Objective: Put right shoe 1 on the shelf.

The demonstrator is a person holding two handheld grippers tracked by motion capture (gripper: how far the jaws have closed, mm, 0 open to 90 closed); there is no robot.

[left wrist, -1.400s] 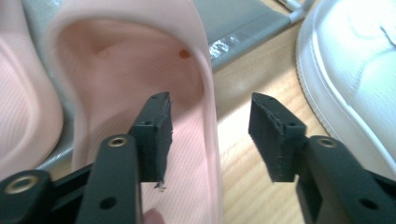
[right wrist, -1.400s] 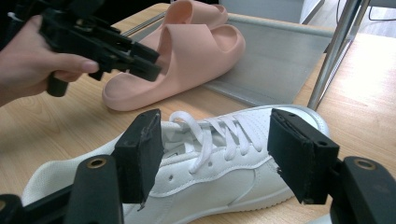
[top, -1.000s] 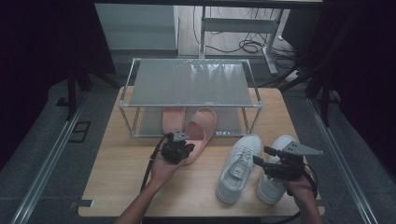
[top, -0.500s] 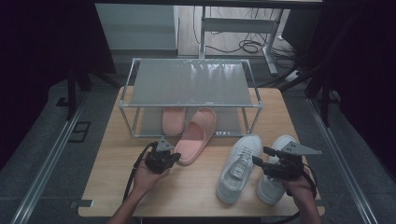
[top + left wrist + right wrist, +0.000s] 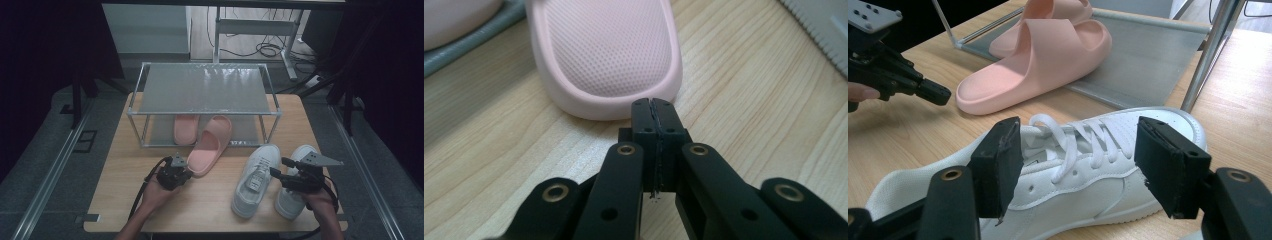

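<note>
A pink slipper [image 5: 212, 145] lies toe-up on the rack's lower shelf [image 5: 250, 131], with its heel [image 5: 609, 55] on the table. A second pink slipper [image 5: 184, 128] sits on that shelf beside it. My left gripper [image 5: 188, 173] is low on the table with its jaws shut and empty; its tips [image 5: 654, 103] are right at the first slipper's heel rim. Two white sneakers [image 5: 256, 180] [image 5: 295, 195] stand side by side at the front right. Just above them my right gripper [image 5: 278, 166] is open, and past its pads [image 5: 998, 162] I see the left sneaker's laces [image 5: 1073, 150] untouched.
A metal rack with a mesh top shelf [image 5: 205, 90] stands at the back of the wooden table [image 5: 130, 200]. Its legs [image 5: 1200, 65] rise just behind the sneakers. Cables trail from both grippers toward the front edge. A dark floor surrounds the table.
My left gripper has drawn back from over the slipper's heel toward the front left and sunk lower. The slipper, the sneakers and the right gripper have kept still.
</note>
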